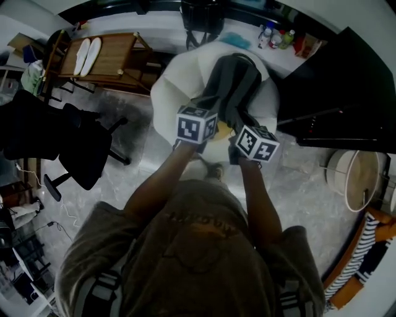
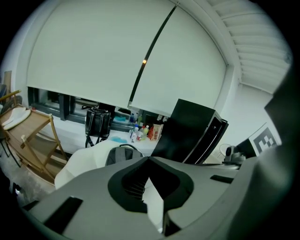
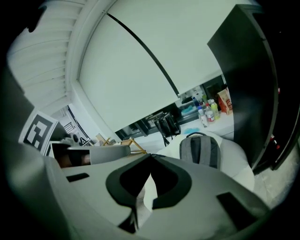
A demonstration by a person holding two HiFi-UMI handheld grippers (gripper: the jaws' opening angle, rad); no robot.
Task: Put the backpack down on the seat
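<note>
Showing one backpack (image 1: 232,80), one seat (image 1: 166,86) (white)

The white seat (image 1: 167,86) has open floor (image 1: 136,161) on its near and left sides — plenty of room to come in low from there. On top, the grey backpack (image 1: 234,80) fills the middle and right of the cushion, leaving bare cushion on the left. A tall black cabinet (image 1: 334,93) stands just beside the seat's right side, so that way is blocked. Behind runs a counter (image 1: 161,28) with a black bag (image 1: 201,18) and bottles (image 1: 275,38). A wooden rack (image 1: 111,56) and a black office chair (image 1: 80,148) crowd the left, well apart from the seat. The left gripper (image 2: 149,159) and right gripper (image 3: 152,157), jaws together on nothing, hang side by side over the near edge — only a narrow gap between them.
</note>
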